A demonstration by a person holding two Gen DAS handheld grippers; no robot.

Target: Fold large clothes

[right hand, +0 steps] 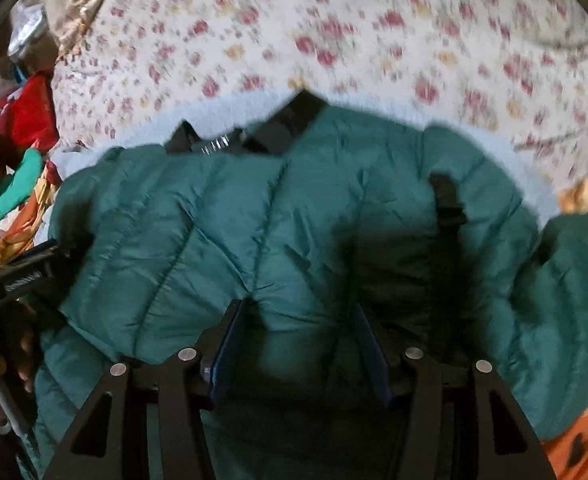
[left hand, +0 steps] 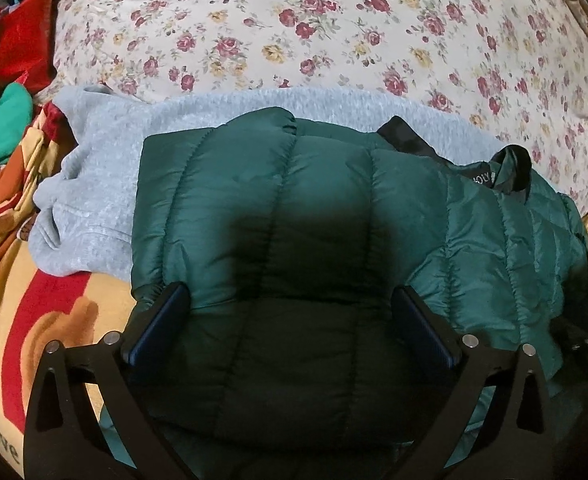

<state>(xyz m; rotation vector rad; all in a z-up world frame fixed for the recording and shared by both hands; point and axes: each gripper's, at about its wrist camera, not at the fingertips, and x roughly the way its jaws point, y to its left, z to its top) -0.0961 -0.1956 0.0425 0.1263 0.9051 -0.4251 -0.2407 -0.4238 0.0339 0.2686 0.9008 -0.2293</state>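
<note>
A dark green quilted puffer jacket (left hand: 294,200) lies on a bed, partly folded, black collar lining (left hand: 513,160) at its right. It also fills the right wrist view (right hand: 254,220). My left gripper (left hand: 290,300) is open wide just above the jacket's near part, fingers apart and empty. My right gripper (right hand: 297,320) is partly open over the jacket's middle, with puffed fabric bulging between its fingers; the view is blurred. The left gripper (right hand: 26,268) shows at the left edge of the right wrist view, beside the jacket, with a hand below it.
A light grey sweater (left hand: 94,184) lies under the jacket's far left. A floral sheet (left hand: 333,32) covers the bed beyond. A red, yellow and orange blanket (left hand: 34,320) lies at the left, with red (left hand: 22,40) and teal (left hand: 2,128) clothes behind it.
</note>
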